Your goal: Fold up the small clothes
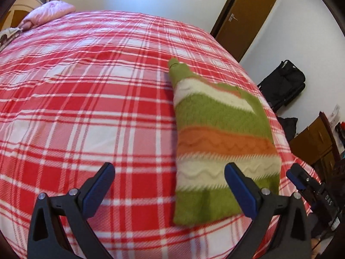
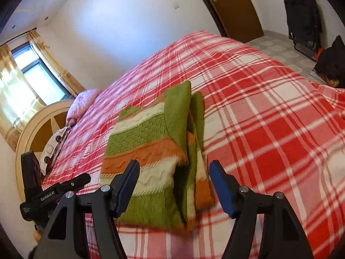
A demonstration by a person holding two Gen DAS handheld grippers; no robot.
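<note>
Both grippers free, one fold laid: time to pick the next edge

One bed (image 1: 86, 108) fills nearly all of what you see, spread with a red and white checked blanket, and the striped sweater (image 1: 215, 133) lies flat on it toward the near edge, well apart from the pink pillow (image 1: 51, 10) at the far end. From the right wrist view the sweater (image 2: 151, 151) shows one side already turned over onto the body, with a thick doubled ridge running along its right half, so you look to be between folds and not at the finish.

Your left gripper (image 1: 170, 185) stands apart with nothing between its pads, hanging over the sweater's near left edge. Your right gripper (image 2: 174, 185) is likewise spread and holds nothing, with the near hem just beyond its tips.

Next, I judge, you need a fresh grip: take the near hem at both corners, keep the doubled layers together, and carry them toward the far end without dragging the ridge open.
</note>
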